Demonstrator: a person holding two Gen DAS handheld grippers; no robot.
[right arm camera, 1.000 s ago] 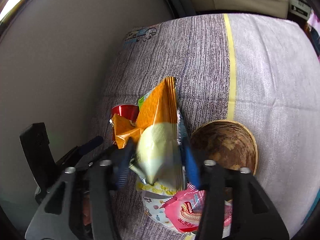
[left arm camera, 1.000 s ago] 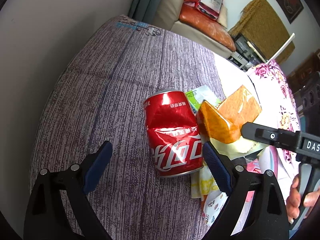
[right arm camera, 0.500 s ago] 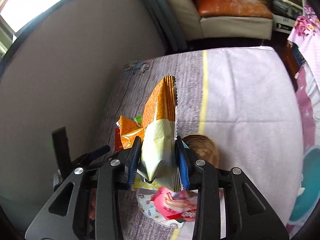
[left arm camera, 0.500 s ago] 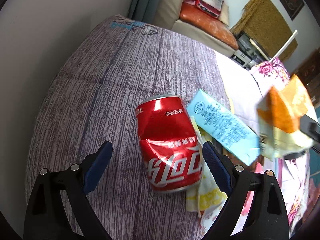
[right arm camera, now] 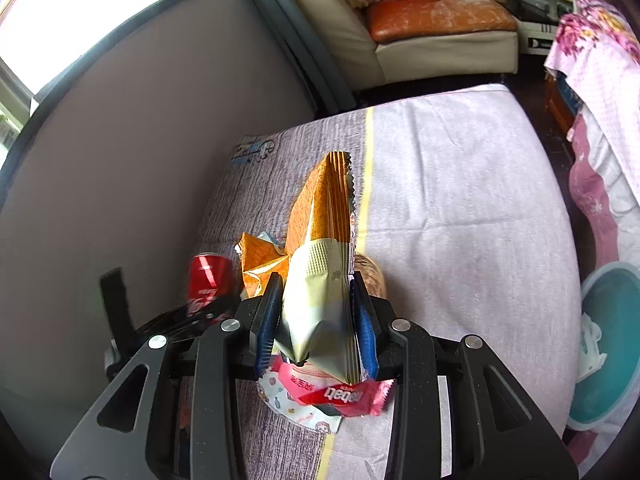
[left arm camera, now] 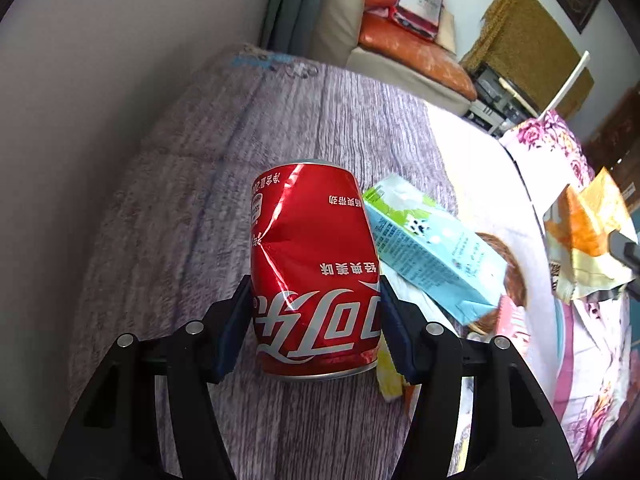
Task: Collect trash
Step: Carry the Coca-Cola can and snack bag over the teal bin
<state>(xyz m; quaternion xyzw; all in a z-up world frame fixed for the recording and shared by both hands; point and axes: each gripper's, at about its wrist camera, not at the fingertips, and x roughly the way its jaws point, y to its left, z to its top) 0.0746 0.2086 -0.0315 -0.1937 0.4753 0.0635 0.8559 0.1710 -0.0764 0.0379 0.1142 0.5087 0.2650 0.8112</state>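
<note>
Gripping tight — left gripper [left arm camera: 316, 316] on cola can [left arm camera: 314, 264], right gripper [right arm camera: 316, 316] on snack wrapper [right arm camera: 324, 280].

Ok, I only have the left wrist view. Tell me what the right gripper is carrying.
Observer: The right gripper is shut on an orange and cream snack bag, lifted off the bed.
Operator: Say where a bin is.
Observer: A teal bin sits beside the bed, on the right of the right wrist view.
Operator: Report what lies under that bag.
Observer: A pink wrapper on a white printed wrapper.
</note>
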